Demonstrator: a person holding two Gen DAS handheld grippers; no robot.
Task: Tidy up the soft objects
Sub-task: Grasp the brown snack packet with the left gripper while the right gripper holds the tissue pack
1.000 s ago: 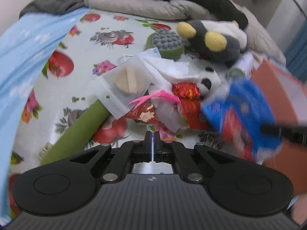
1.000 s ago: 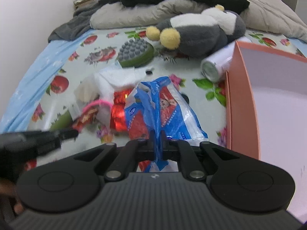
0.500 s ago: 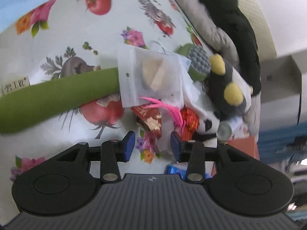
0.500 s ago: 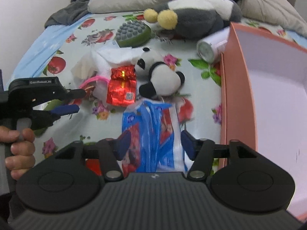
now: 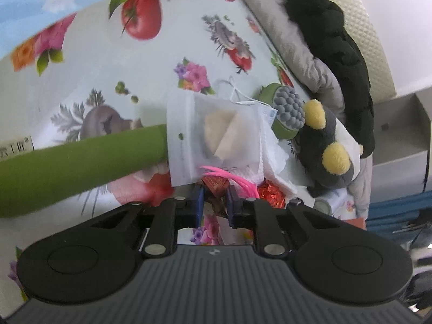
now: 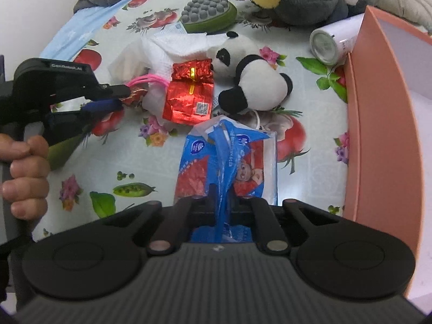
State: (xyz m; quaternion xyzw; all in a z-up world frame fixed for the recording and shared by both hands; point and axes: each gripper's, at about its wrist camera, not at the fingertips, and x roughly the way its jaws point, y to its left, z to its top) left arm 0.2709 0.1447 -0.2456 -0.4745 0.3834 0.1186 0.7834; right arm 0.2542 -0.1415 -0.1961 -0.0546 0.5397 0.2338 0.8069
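Observation:
A blue and red tissue pack [image 6: 229, 156] lies on the fruit-print cloth, its near end between the fingers of my right gripper [image 6: 221, 205], which stand apart around it. My left gripper [image 5: 214, 199] is open, its fingertips around a small dark red packet [image 5: 214, 185] by a pink hair tie [image 5: 237, 179]; it also shows in the right wrist view [image 6: 116, 97]. A panda plush [image 6: 253, 81], a red foil packet [image 6: 190, 91], white tissue [image 6: 172, 46] and a white pouch [image 5: 213, 137] lie in the pile.
A pink box [image 6: 378, 124] stands open at the right. A white can [image 6: 332, 40] lies by its rim. A grey penguin plush [image 6: 297, 0], a green bumpy massager [image 6: 208, 13] and a green roll [image 5: 75, 162] lie around. Bedding [image 5: 324, 35] is piled behind.
My right gripper set the tissue pack down on the cloth and opened. My left gripper opened, swung over the pile and came down with its fingers around the dark red packet.

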